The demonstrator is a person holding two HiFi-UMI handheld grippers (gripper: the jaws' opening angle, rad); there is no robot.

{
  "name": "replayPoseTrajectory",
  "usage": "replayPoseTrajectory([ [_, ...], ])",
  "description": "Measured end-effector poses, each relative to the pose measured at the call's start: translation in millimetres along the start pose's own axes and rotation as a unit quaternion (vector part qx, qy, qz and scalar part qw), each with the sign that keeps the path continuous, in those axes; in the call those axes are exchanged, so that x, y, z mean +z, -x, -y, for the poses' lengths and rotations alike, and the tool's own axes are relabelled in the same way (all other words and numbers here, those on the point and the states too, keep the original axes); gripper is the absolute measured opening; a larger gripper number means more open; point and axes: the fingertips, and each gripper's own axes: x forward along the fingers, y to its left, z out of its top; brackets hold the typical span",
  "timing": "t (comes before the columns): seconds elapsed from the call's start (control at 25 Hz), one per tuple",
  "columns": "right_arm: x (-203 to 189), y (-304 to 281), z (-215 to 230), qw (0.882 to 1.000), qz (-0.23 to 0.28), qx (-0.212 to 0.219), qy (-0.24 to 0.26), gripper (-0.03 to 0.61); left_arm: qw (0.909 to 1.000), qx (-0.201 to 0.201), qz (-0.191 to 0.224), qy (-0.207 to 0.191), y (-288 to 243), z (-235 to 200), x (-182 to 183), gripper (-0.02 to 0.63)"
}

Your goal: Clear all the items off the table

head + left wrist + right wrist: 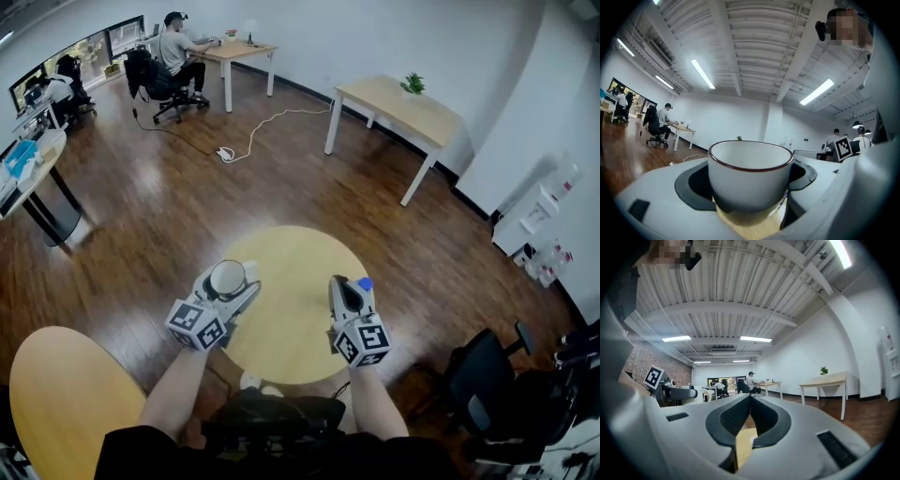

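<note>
Bright, even light from ceiling strips (702,73); fisheye curve at edges, mild floor (150,178) glare.

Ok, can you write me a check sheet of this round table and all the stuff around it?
Surface: round yellow wooden table, bare where it shows.
Job's things: white ceramic cup with a dark red rim, between the jaws of the left gripper.
Clutter: nothing seen.
Grippers: left gripper closed on the cup; right gripper shut, empty.
Cables: white cable and power strip on the brown wooden floor.
Surroundings: second round yellow table, rectangular table with small green plant, black office chair, seated person at a desk.
</note>
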Motion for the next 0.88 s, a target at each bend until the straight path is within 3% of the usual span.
replayPoseTrajectory([
  [0.44,-77,2,5,0.994,-0.076,-0.059,-0.043,0.006,0.9945,-0.035,-0.082,0.054,-12,-31,-78,0.411],
  [0.68,-122,-3,11,0.989,-0.116,-0.061,-0.063,0.006,0.9908,-0.038,-0.113,0.064,-20,-34,-120,0.410],
  [0.88,-160,-4,4,0.985,-0.145,-0.036,-0.082,0.006,0.9877,-0.025,-0.136,0.072,-27,-38,-160,0.411],
])
